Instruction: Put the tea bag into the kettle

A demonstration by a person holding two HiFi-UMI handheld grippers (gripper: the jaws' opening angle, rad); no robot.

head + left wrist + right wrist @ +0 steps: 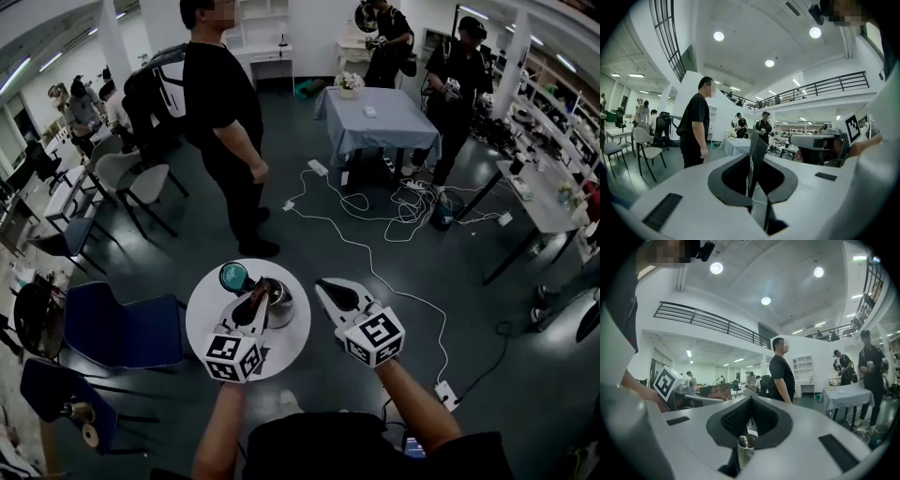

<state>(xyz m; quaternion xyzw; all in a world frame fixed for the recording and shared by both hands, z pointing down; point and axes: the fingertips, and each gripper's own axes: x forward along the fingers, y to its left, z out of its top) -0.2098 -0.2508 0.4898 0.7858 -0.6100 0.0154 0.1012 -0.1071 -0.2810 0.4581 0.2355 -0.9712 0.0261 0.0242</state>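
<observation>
Tea bag (757, 154) not in kettle (284, 307) yet. Left gripper (255, 302) pinching it over kettle on round desk (200, 314), lower middle of frame. Right gripper (330, 289) pressed together just right of desk, with small metal tube (746, 446) low in its gap, no clue what. Drop-in left to do.

Ceiling lights (718, 36) are shining over a dark floor (300, 131); white cables (412, 202) are trailing near a cloth-draped table (375, 131), chairs (127, 173) standing left.

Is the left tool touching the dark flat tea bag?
Touching. The left gripper view shows the left tool closed on the dark flat tea bag, clamping both its faces.
</observation>
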